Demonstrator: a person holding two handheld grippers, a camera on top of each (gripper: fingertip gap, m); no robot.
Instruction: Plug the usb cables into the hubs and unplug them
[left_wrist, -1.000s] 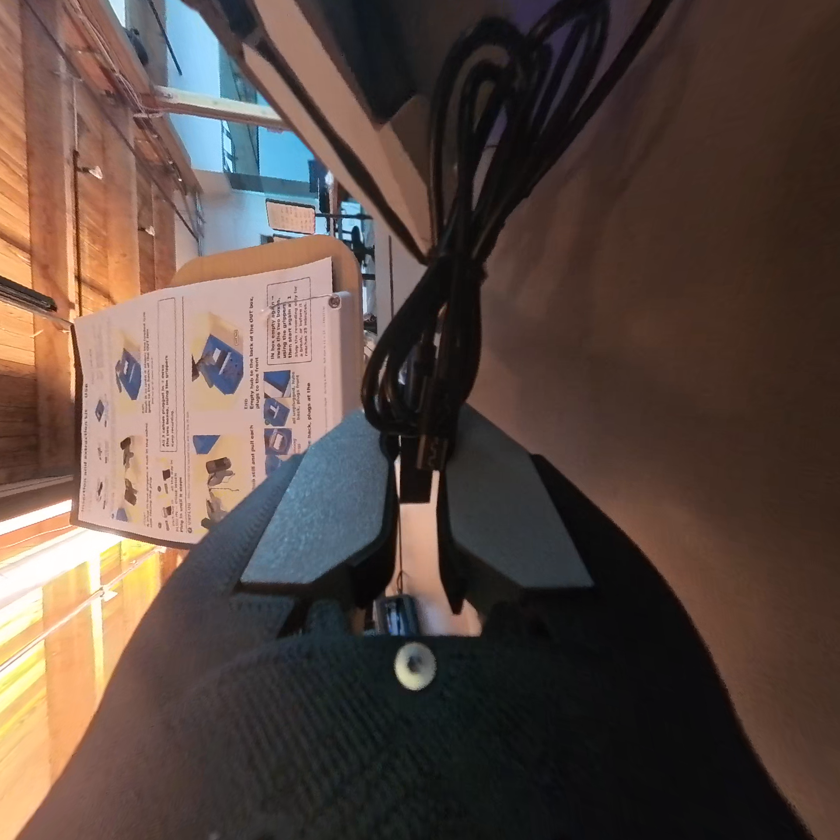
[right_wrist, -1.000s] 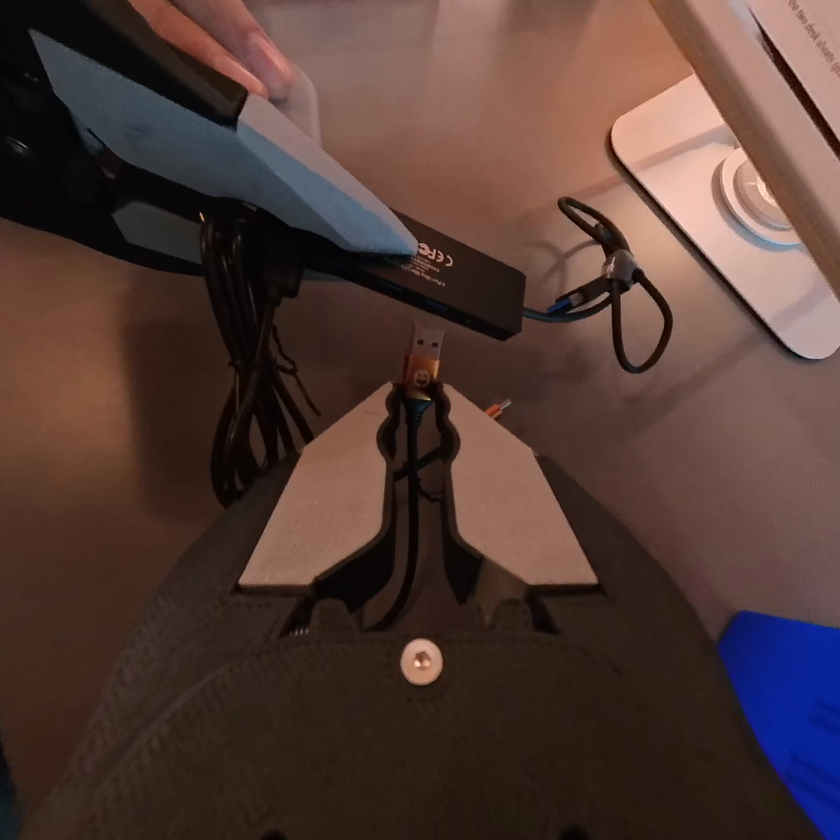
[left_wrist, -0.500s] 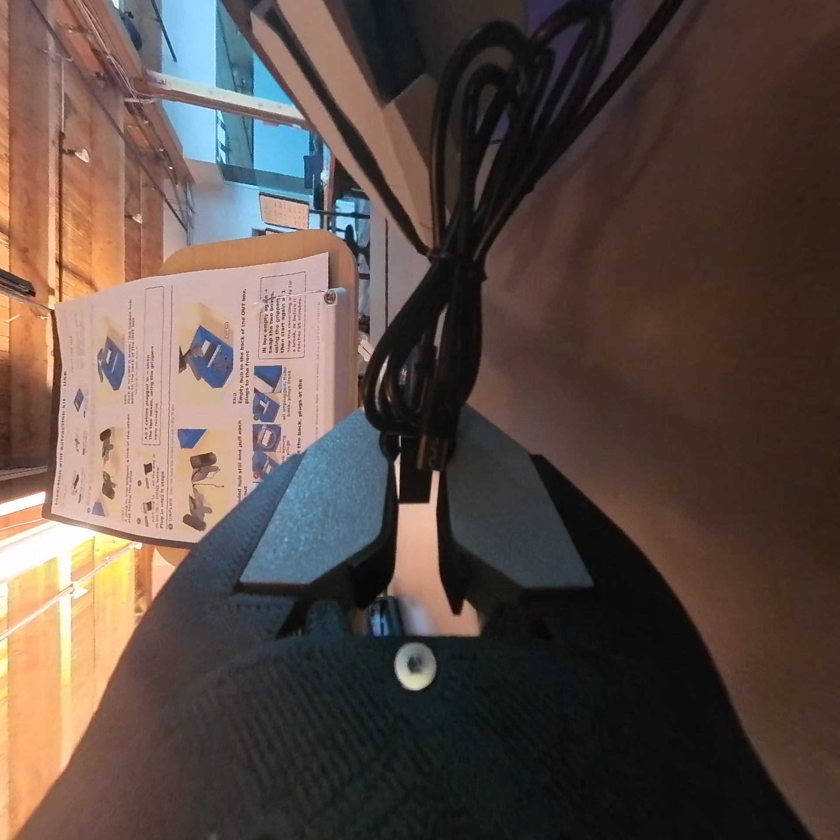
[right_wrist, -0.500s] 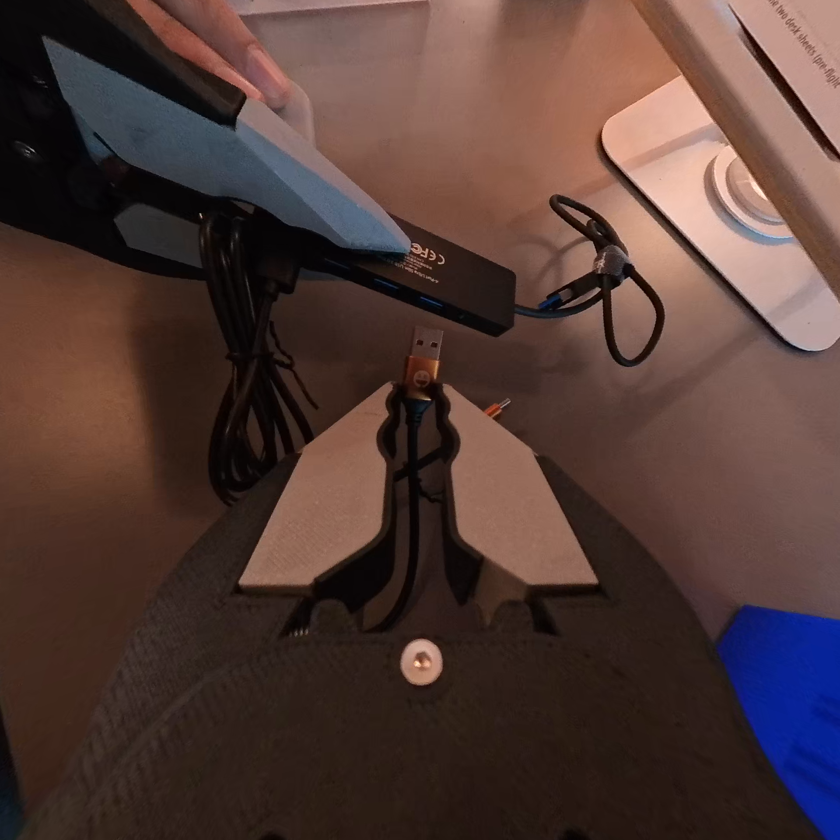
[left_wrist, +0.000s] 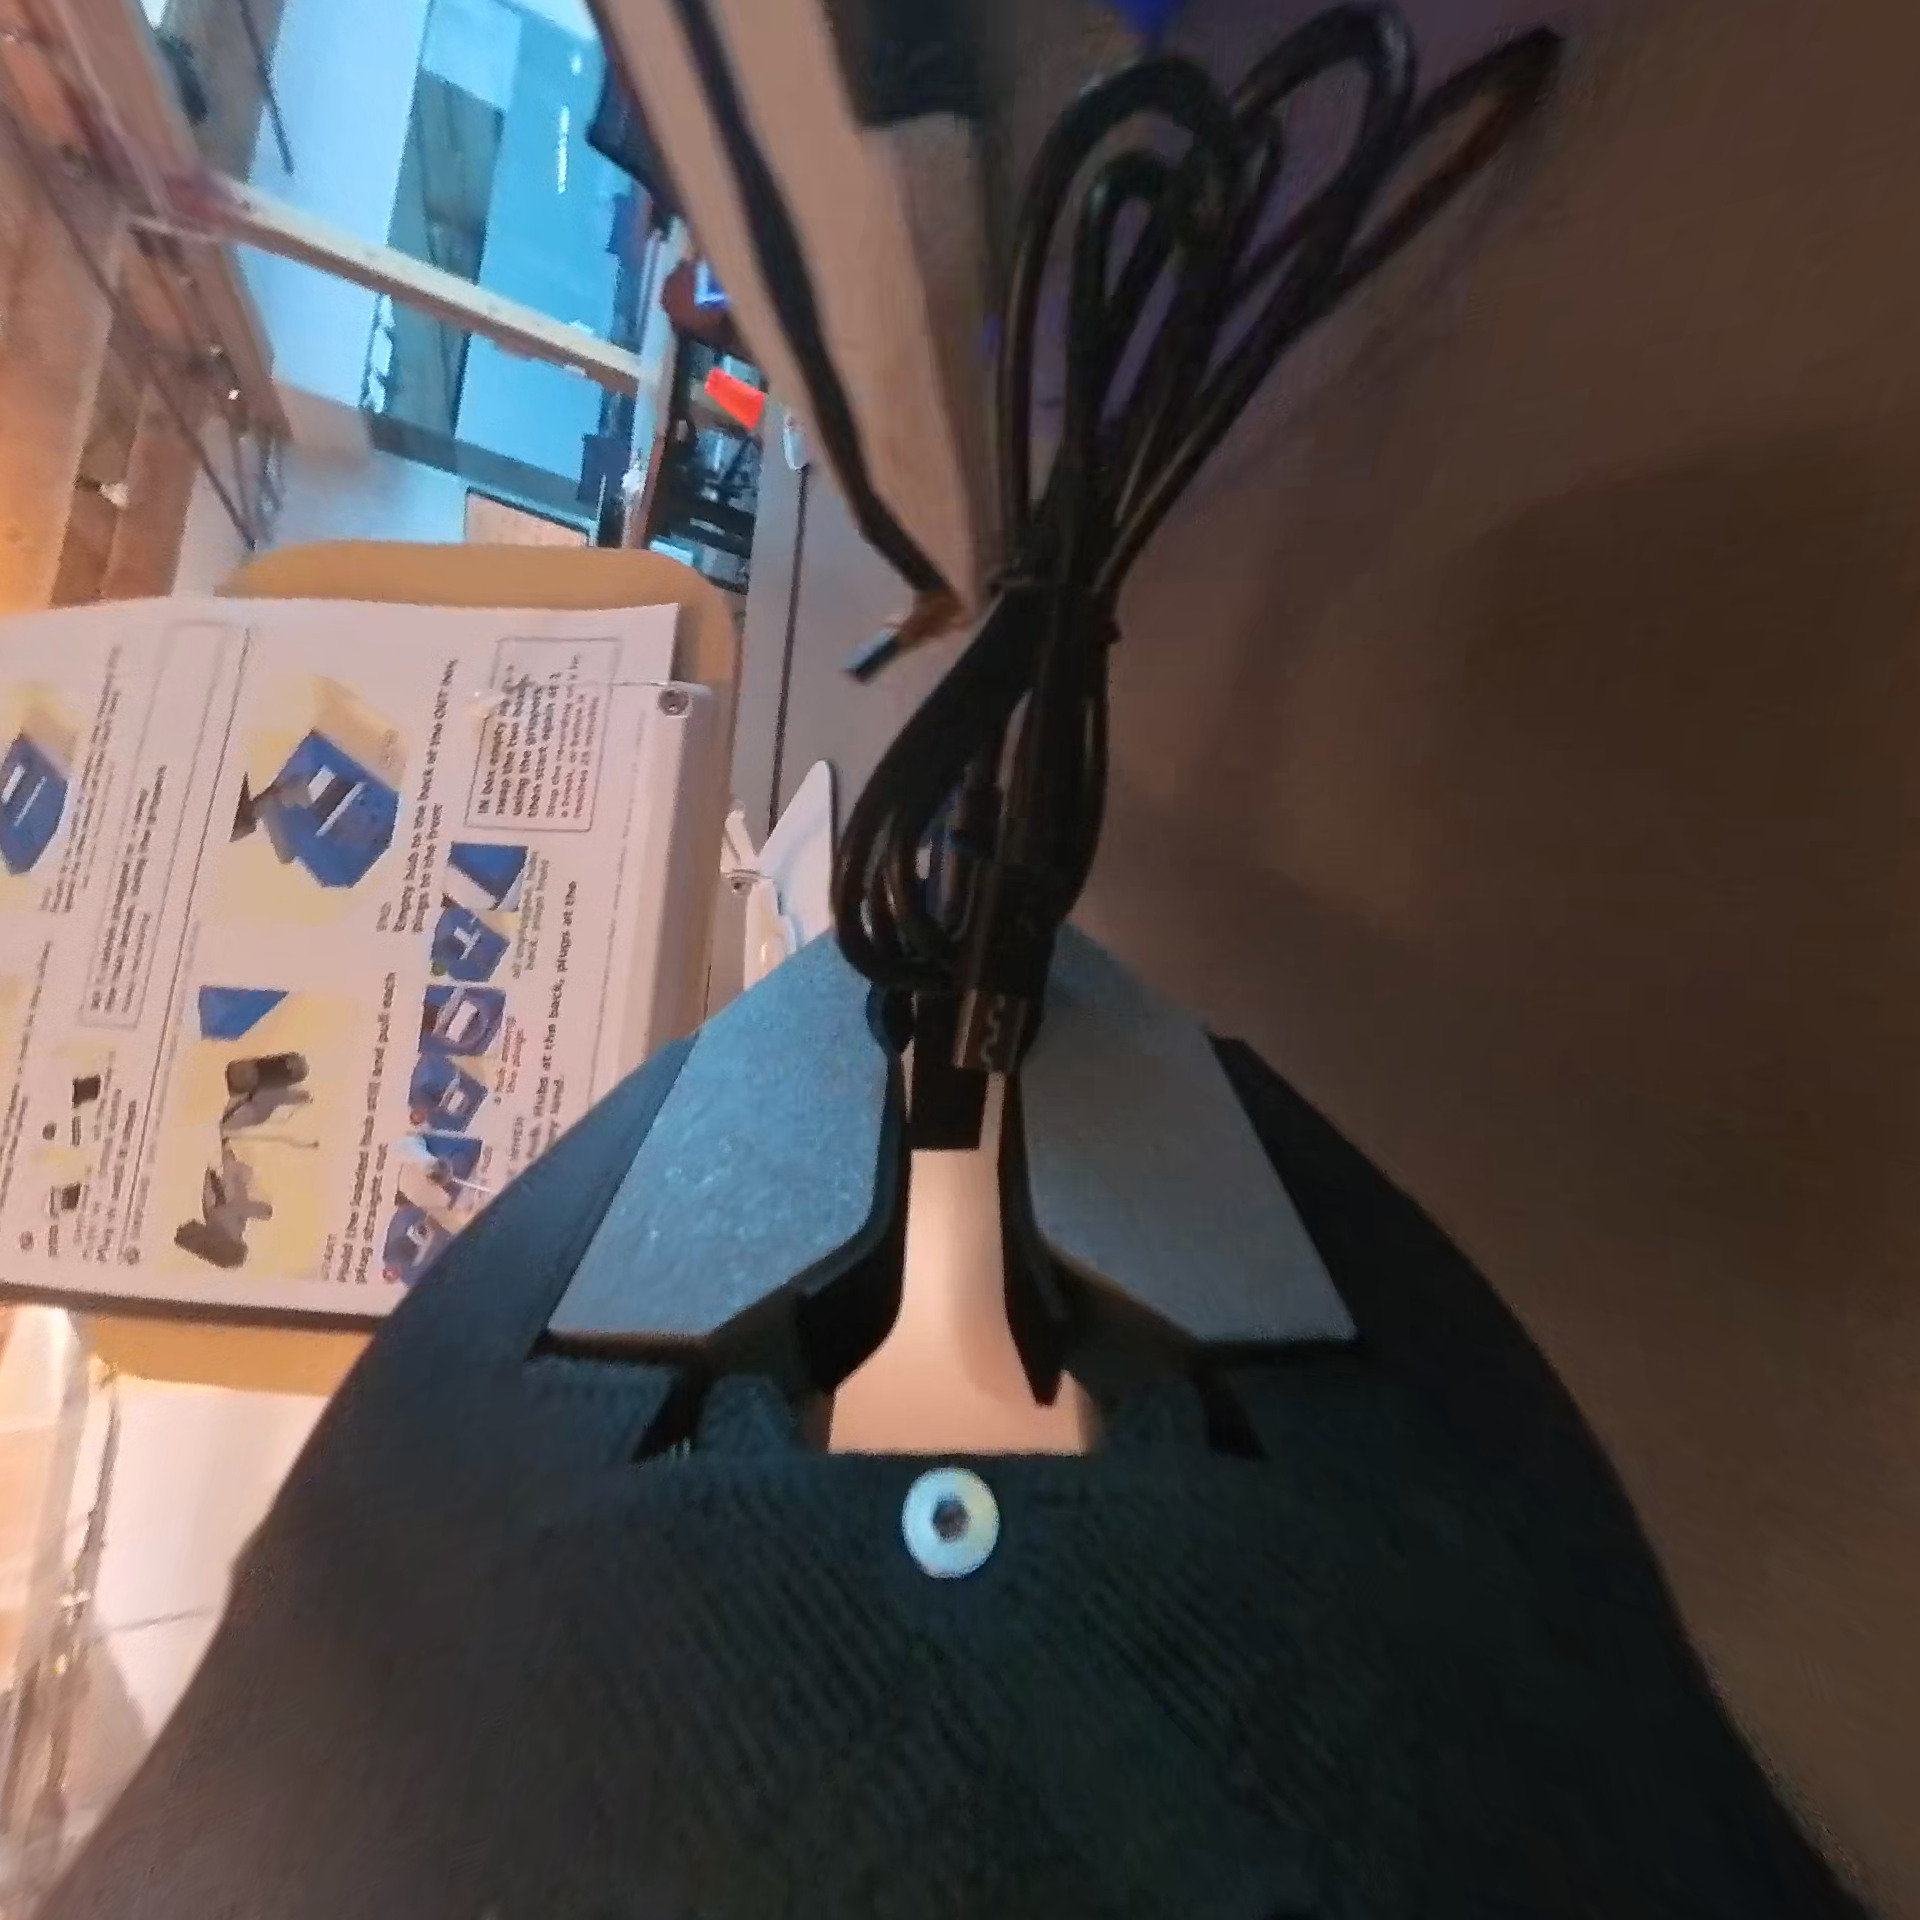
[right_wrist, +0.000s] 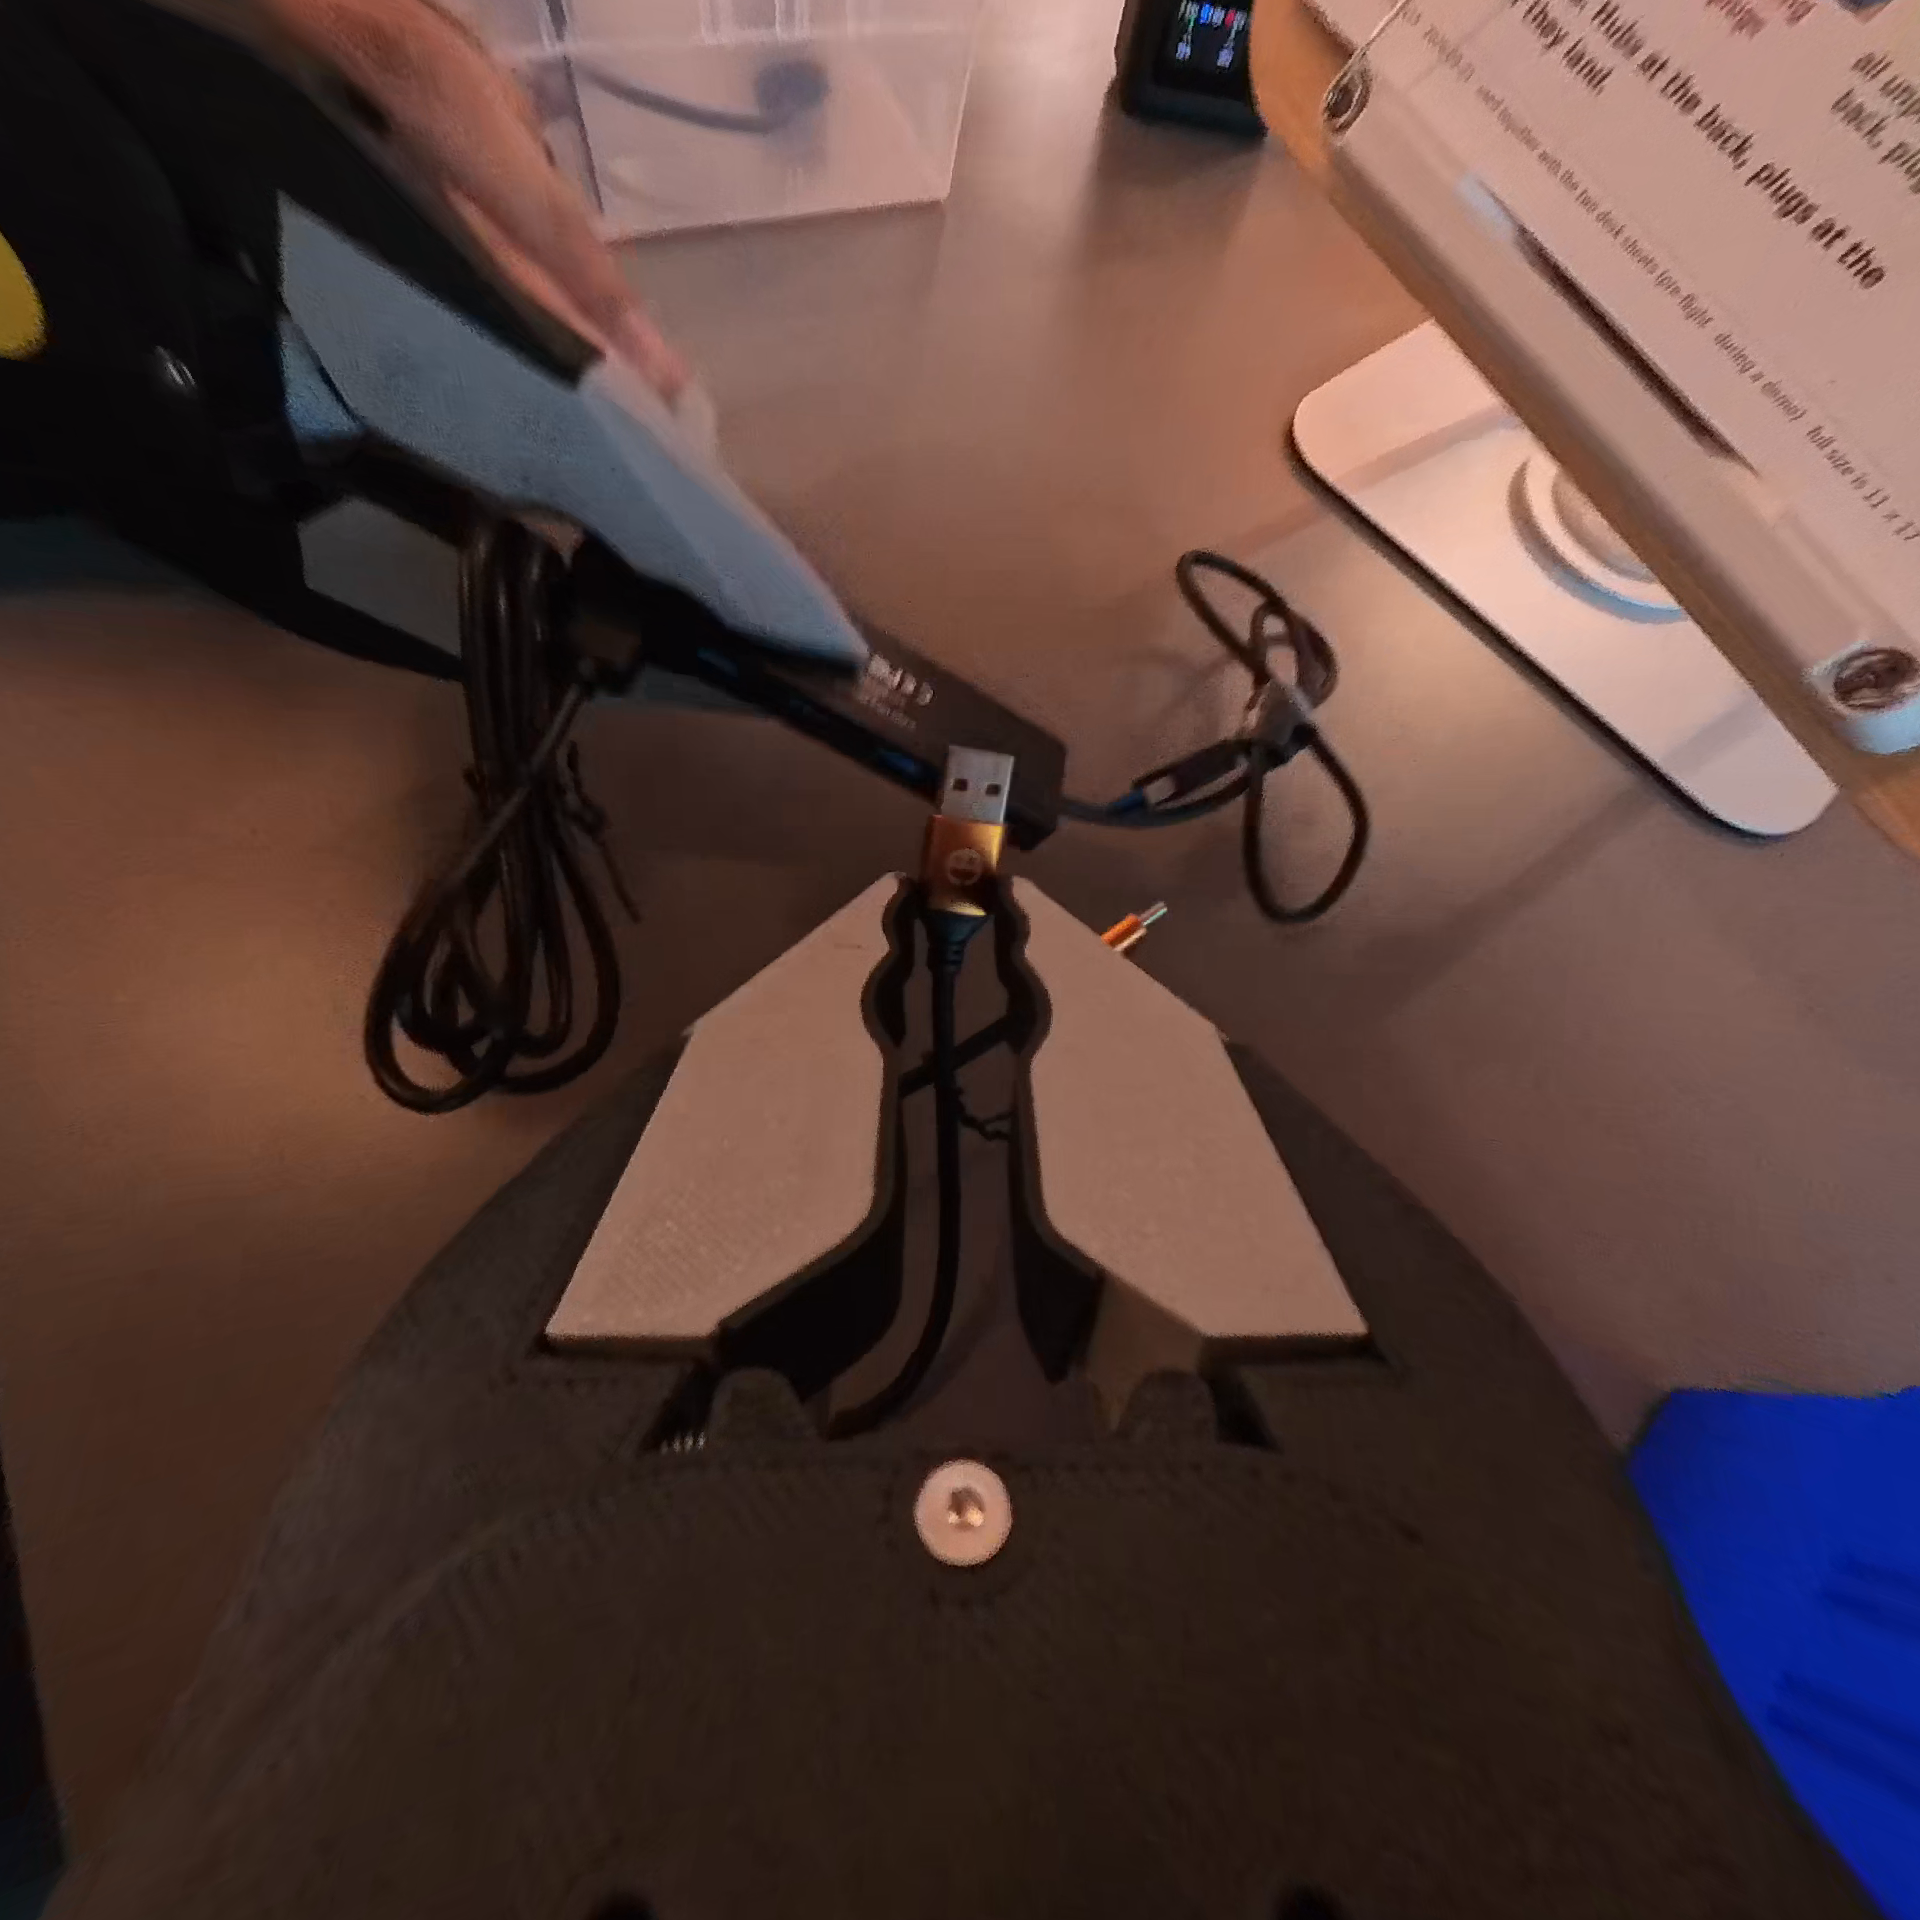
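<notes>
Orange plug (right_wrist: 966, 821) pinched in my right gripper (right_wrist: 954, 883), tip just at hub (right_wrist: 977, 727) side, not yet in. My left gripper (left_wrist: 951, 1049) clamps hub; black cable bundle (left_wrist: 1049, 644) already plugged, I think. Insertion left, then unplugging.

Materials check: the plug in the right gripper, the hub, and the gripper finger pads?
Plug: bare silver metal tip with a glossy orange shell, likely anodised metal, though it could be plastic.
Hub: black body with a dull sheen, probably plastic.
Right gripper finger pads: matte grey with a fine woven-looking grain, probably printed plastic or rubbery sheet; I cannot tell which.
</notes>
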